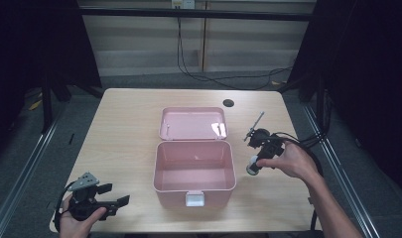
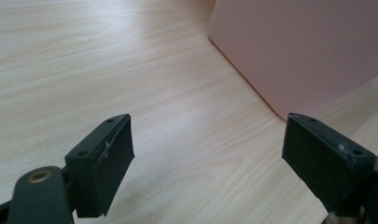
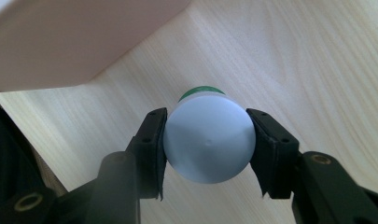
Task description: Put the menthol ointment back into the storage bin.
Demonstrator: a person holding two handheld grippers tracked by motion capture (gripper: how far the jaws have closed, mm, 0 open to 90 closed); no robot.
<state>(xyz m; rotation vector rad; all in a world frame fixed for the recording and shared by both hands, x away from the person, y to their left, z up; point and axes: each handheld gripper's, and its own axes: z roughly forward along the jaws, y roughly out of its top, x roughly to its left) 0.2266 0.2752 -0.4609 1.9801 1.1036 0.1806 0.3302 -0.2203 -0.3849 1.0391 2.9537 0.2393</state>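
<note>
The wooden surface (image 1: 129, 114) carries a pink box (image 1: 194, 171), its lid (image 1: 193, 124) thrown back so the hollow stands ready to receive something. To the box's right, the right tongs (image 3: 206, 140) are clamped on a small white bottle (image 3: 207, 142), seemingly to carry it in. The left tongs (image 2: 207, 154) rest gaping and empty near the box's front-left corner.

Matt pink plastic box (image 1: 194, 173), smooth white plastic bottle (image 3: 208, 140), pale wood-grain table (image 1: 124, 129)
</note>
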